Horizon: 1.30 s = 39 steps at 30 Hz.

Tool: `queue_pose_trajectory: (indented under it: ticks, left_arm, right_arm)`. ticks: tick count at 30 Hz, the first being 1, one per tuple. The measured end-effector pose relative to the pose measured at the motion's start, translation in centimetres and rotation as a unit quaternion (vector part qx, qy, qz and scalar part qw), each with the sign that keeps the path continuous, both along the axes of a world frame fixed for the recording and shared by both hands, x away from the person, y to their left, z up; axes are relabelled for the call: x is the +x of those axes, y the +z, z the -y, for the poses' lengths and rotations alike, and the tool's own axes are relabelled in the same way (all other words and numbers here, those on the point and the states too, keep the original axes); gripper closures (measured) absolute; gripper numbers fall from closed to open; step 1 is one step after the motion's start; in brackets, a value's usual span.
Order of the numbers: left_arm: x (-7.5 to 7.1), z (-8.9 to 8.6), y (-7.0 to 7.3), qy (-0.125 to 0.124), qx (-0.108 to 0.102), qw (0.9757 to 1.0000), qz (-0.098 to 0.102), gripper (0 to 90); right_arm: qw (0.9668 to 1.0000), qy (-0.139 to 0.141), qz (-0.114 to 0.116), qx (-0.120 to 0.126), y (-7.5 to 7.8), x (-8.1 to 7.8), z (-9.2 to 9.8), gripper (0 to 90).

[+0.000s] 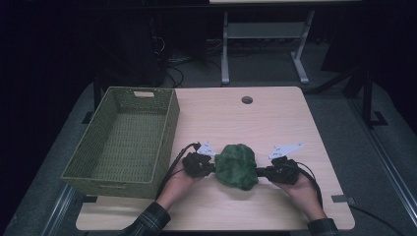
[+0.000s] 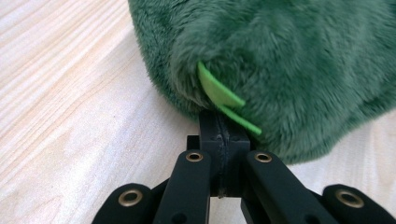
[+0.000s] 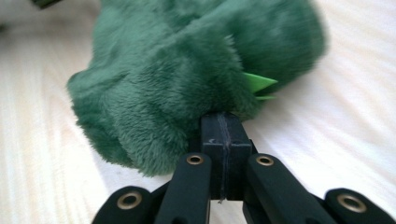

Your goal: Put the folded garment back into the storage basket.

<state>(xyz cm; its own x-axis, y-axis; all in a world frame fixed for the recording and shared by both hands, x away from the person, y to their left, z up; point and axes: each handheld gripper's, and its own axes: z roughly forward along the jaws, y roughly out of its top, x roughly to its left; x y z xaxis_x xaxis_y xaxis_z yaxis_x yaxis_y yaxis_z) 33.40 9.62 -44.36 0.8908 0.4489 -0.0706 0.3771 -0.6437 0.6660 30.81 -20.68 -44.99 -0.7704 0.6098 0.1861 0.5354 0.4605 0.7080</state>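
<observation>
Fingers of left gripper (image 1: 210,167) and right gripper (image 1: 261,172): both pairs clenched on the green plush cloth (image 1: 237,166), pinching its fur at 9 and 3 o'clock (light green tabs (image 2: 219,93) by each pinch). Cloth bunched on the table (image 1: 275,118), near edge. Woven green basket (image 1: 93,167) at 9 o'clock, apart.

- The room is dim; its far part and both sides lie in deep shadow.
- A light wooden table (image 1: 275,123) stands in the middle, with a round hole (image 1: 247,100) near its far edge.
- A grey carpet (image 1: 344,118) covers the floor.
- Behind the table stands a pale metal frame (image 1: 265,44) on two legs.
- Dark cables (image 1: 182,64) lie on the floor beside that frame.
</observation>
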Motion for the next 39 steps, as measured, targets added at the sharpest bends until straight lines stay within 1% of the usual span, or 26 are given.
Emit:
queue_pose_trajectory:
  ticks: [1, 3, 4, 5, 6, 7, 9, 10, 11, 12, 13, 14, 16, 17, 19, 20, 22, 24, 25, 28, 30, 31, 33, 34, 36, 39]
  left_arm:
    - [-0.2, -0.2, 0.4, -0.002, -0.001, 1.0000, 0.002, 89.0]
    - [-0.6, -0.6, 1.0, -0.003, -0.006, 1.0000, 0.003, 86.9]
    - [-0.7, -0.8, 1.5, -0.007, -0.004, 1.0000, 0.003, 84.7]
    - [-0.9, -1.0, 1.9, -0.007, -0.003, 1.0000, 0.006, 83.1]
    - [-1.0, -1.0, 2.3, -0.005, -0.006, 0.9999, 0.008, 81.0]
    - [-1.0, -1.1, 2.5, -0.011, 0.000, 0.9999, 0.009, 77.6]
    - [-1.1, -1.1, 3.2, -0.019, -0.004, 0.9996, 0.020, 68.5]
    - [-1.2, -1.1, 3.5, -0.021, -0.009, 0.9994, 0.027, 63.7]
    - [-1.1, -1.1, 3.9, -0.028, -0.013, 0.9990, 0.032, 59.7]
    - [-1.0, -1.1, 4.2, -0.031, -0.017, 0.9988, 0.035, 55.5]
    - [-0.9, -1.0, 4.4, -0.033, -0.022, 0.9986, 0.036, 51.6]
    - [-0.7, -0.8, 4.6, -0.036, -0.028, 0.9984, 0.032, 46.9]
    - [-0.4, -0.5, 4.9, -0.044, -0.033, 0.9980, 0.033, 39.3]
    - [-0.1, -0.3, 5.0, -0.049, -0.036, 0.9975, 0.035, 36.7]
    - [0.2, 0.2, 4.8, -0.064, -0.041, 0.9965, 0.035, 33.1]
    - [0.4, 0.5, 4.6, -0.070, -0.041, 0.9962, 0.034, 30.2]
    - [0.7, 1.0, 4.2, -0.081, -0.038, 0.9955, 0.033, 27.2]
    - [1.1, 1.5, 3.7, -0.088, -0.035, 0.9951, 0.030, 23.3]
    - [1.3, 1.7, 3.3, -0.093, -0.032, 0.9949, 0.025, 21.8]
    - [1.8, 2.1, 2.5, -0.101, -0.025, 0.9943, 0.020, 18.0]
    - [1.9, 2.2, 2.0, -0.104, -0.020, 0.9942, 0.020, 16.6]
    - [1.9, 2.3, 1.8, -0.103, -0.021, 0.9943, 0.018, 16.6]
    - [1.9, 2.4, 1.3, -0.108, -0.016, 0.9939, 0.019, 16.0]
    - [2.0, 2.4, 1.0, -0.113, -0.013, 0.9933, 0.016, 15.7]
    - [2.0, 2.6, 0.3, -0.111, -0.016, 0.9936, 0.012, 15.7]
    - [2.1, 2.8, -0.4, -0.110, -0.009, 0.9939, 0.007, 15.7]
  right_arm:
    - [1.0000, -0.007, 0.001, 0.003, 0.0, 0.0, 0.4, 81.8]
    - [0.9995, -0.030, 0.006, 0.011, -0.1, -0.2, 1.6, 73.1]
    - [0.9992, -0.037, 0.008, 0.011, -0.2, -0.2, 2.1, 67.6]
    - [0.9986, -0.051, 0.006, 0.016, -0.2, -0.4, 2.8, 62.3]
    - [0.9980, -0.062, 0.007, 0.015, -0.4, -0.6, 3.3, 57.6]
    - [0.9975, -0.070, 0.008, 0.011, -0.6, -0.7, 3.8, 52.7]
    - [0.9965, -0.082, 0.017, 0.002, -0.9, -1.0, 4.6, 43.9]
    - [0.9961, -0.087, 0.017, -0.003, -1.1, -1.1, 4.9, 39.6]
    - [0.9956, -0.091, 0.023, -0.008, -1.2, -1.2, 5.3, 34.9]
    - [0.9949, -0.098, 0.022, -0.016, -1.4, -1.2, 5.6, 30.6]
    - [0.9943, -0.104, 0.018, -0.019, -1.6, -1.2, 5.8, 25.9]
    - [0.9938, -0.107, 0.021, -0.023, -1.8, -1.2, 6.1, 21.6]
    - [0.9930, -0.113, 0.015, -0.032, -2.2, -1.2, 6.2, 15.3]
    - [0.9923, -0.117, 0.021, -0.037, -2.4, -1.3, 6.2, 13.4]
    - [0.9919, -0.118, 0.020, -0.043, -2.7, -1.4, 6.3, 12.7]
    - [0.9920, -0.115, 0.028, -0.045, -2.8, -1.4, 6.3, 11.6]
    - [0.9921, -0.112, 0.030, -0.047, -2.9, -1.6, 6.2, 8.9]
    - [0.9913, -0.110, 0.047, -0.055, -3.2, -1.6, 6.1, 6.0]
    - [0.9909, -0.112, 0.049, -0.057, -3.3, -1.7, 6.0, 5.6]
    - [0.9908, -0.113, 0.049, -0.057, -3.3, -1.7, 6.0, 5.5]
    - [0.9908, -0.113, 0.048, -0.057, -3.3, -1.7, 6.0, 5.5]
    - [0.9908, -0.113, 0.048, -0.057, -3.3, -1.7, 6.0, 5.5]
    - [0.9908, -0.113, 0.049, -0.057, -3.3, -1.7, 6.1, 5.5]
    - [0.9908, -0.113, 0.049, -0.057, -3.3, -1.7, 6.1, 5.5]
    - [0.9908, -0.113, 0.049, -0.057, -3.3, -1.7, 6.1, 5.5]
    - [0.9908, -0.113, 0.048, -0.057, -3.3, -1.7, 6.1, 5.5]
